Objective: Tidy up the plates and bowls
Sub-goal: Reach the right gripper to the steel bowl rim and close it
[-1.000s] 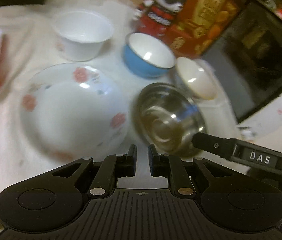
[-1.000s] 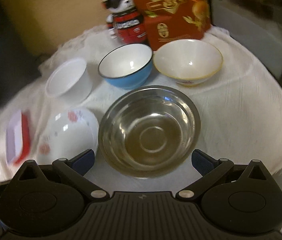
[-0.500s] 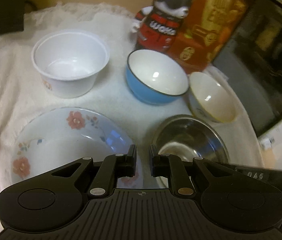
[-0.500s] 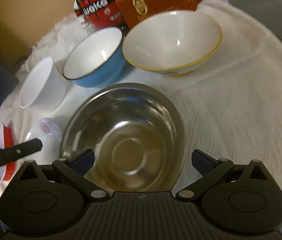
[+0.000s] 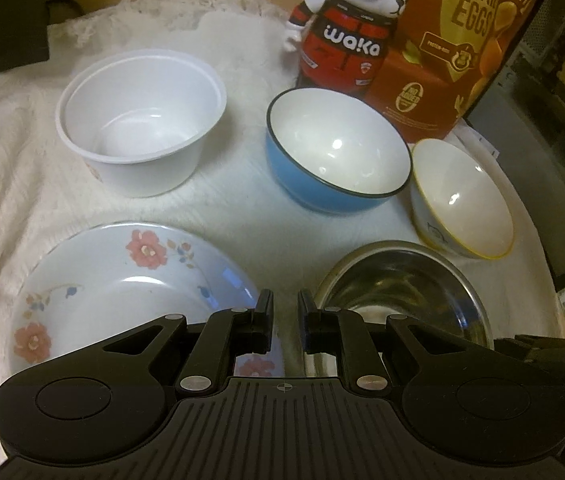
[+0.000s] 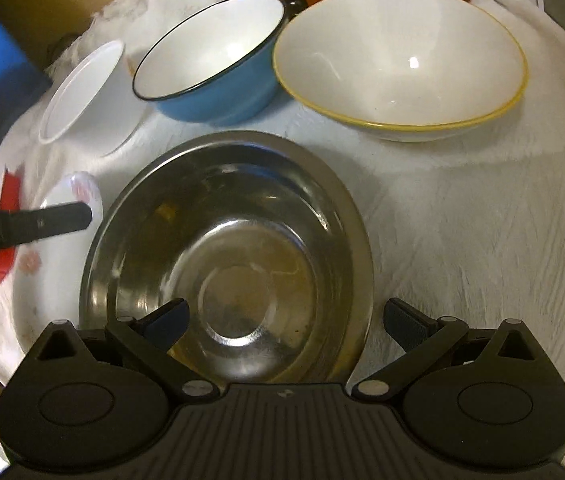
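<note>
both grippers came down closer to bowls. right gripper wide open, empty, over near rim of metal bowl. left gripper nearly shut, empty, between flower plate and metal bowl. grab looks next.

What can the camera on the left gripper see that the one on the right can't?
Only the left view shows the panda figure's face, the egg box's lettering and the floral plate's full pattern.

Only the right view shows the open right hand-held gripper and the steel bowl's whole inside.

Both show the white tub, blue bowl and yellow-rimmed bowl.
</note>
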Tool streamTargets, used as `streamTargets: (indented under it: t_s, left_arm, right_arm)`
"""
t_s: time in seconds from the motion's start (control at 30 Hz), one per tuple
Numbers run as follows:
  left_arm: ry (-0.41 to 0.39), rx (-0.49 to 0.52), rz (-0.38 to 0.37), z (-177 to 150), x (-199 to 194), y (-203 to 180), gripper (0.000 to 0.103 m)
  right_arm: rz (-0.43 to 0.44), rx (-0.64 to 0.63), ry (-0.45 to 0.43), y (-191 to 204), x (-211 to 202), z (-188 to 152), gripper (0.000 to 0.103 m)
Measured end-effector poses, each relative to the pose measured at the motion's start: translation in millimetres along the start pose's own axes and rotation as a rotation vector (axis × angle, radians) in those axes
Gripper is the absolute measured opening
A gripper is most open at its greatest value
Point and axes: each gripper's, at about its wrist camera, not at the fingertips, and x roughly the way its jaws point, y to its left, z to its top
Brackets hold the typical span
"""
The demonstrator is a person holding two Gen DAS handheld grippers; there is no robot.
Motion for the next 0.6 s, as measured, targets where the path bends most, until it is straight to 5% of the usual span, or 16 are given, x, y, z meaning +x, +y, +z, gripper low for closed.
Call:
streamTargets:
  t_s: [0.33, 0.5, 0.6]
  left_arm:
    - [-0.009, -0.024, -0.038, -5, -8, 12, 0.015]
    - [0.020, -0.041, -0.059, -10, -3, 15, 0.015]
    - [0.042, -0.081, -0.121, -12, -1, 17, 0.015]
  right_arm:
    - [-0.030, -0.024, 0.011, 2, 2, 1, 0.103]
    - [-0.093, -0.046, -0.103, 11, -9, -4, 0.095]
    - [-0.096, -0.054, -0.125, 11, -14, -3, 0.080]
